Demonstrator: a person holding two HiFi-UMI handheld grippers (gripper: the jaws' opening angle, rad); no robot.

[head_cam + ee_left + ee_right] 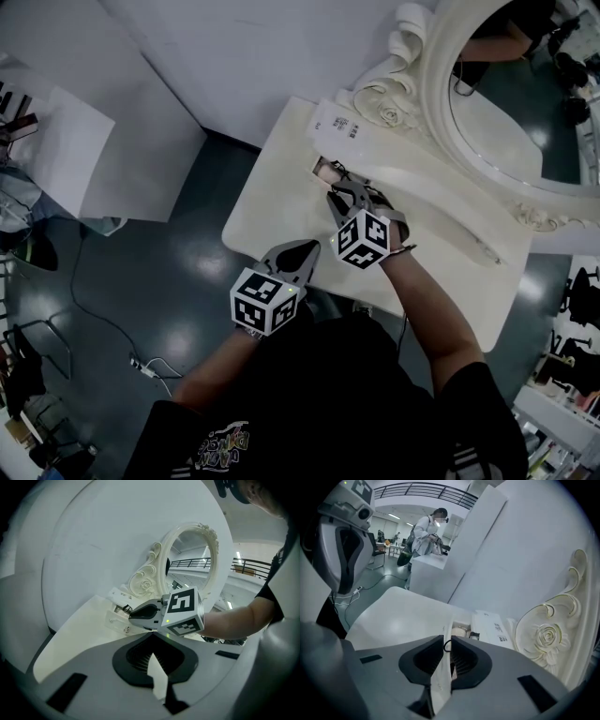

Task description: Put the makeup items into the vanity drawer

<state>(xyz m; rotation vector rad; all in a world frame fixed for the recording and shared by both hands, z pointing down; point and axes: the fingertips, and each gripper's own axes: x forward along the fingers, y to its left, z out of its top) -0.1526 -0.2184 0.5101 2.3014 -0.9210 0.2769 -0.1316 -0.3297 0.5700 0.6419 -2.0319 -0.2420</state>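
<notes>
Right gripper view shows the right gripper [447, 639] pinching a small black ring [447, 645] on the open drawer [450, 622], a cream makeup item [461, 632] inside it. The left gripper [153, 633] has its jaws together, empty.

A glossy dark grey floor [187, 272] reflects spots of light, and a thin cable [98, 314] trails across it. A cream vanity table [272, 211] stands against a plain white wall [244, 56] and carries an oval mirror [439, 112] in a carved cream frame with a rose. Farther off, strip lights [393, 516] glow below a dark railing [426, 489]
</notes>
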